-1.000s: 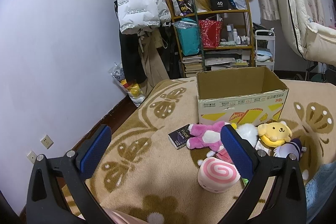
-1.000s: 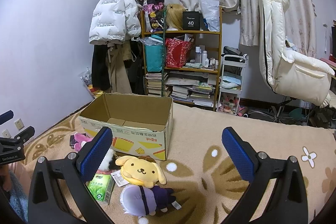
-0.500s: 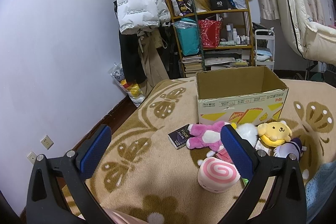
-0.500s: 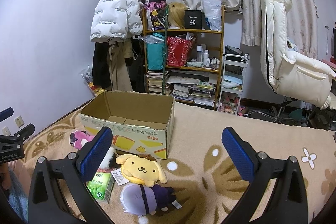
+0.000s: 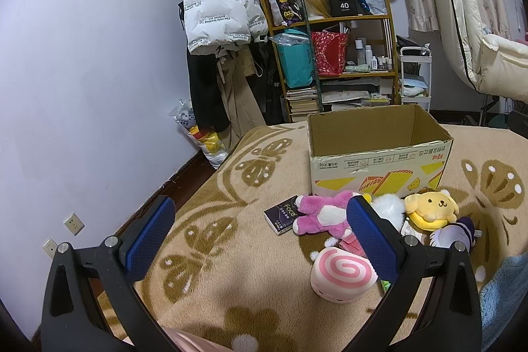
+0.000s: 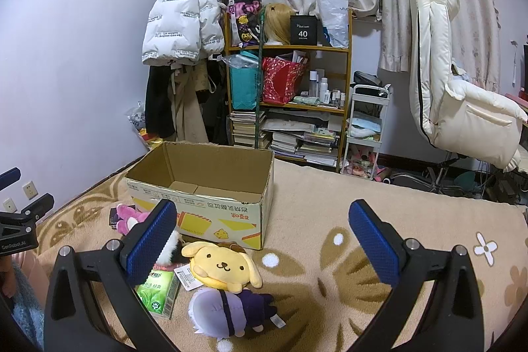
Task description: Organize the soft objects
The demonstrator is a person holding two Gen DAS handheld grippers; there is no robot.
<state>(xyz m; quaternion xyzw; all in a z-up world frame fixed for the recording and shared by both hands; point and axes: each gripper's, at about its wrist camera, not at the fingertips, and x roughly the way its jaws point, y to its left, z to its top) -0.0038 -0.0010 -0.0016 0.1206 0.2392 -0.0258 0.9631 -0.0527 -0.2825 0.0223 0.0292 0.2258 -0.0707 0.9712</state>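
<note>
An open, empty cardboard box (image 5: pixel 379 150) (image 6: pixel 201 203) stands on the beige blanket. In front of it lie a pink plush (image 5: pixel 320 213) (image 6: pixel 127 215), a white fluffy plush (image 5: pixel 387 207), a yellow dog plush (image 5: pixel 430 208) (image 6: pixel 224 266), a purple-and-white doll (image 5: pixel 453 233) (image 6: pixel 224 312) and a pink swirl cushion (image 5: pixel 343 274). My left gripper (image 5: pixel 260 236) is open and empty, left of the toys. My right gripper (image 6: pixel 262 243) is open and empty, above the yellow dog plush and to its right.
A dark tissue pack (image 5: pixel 280 215) and a green tissue pack (image 6: pixel 158 292) lie among the toys. A cluttered shelf (image 6: pixel 287 98), hanging coats (image 6: pixel 181 22), a white cart (image 6: pixel 366 127) and a cream chair (image 6: pixel 462 88) stand behind. A blue towel (image 5: pixel 505 296) lies at the near edge.
The right wrist view has shifted slightly; the left gripper and the toys have not moved.
</note>
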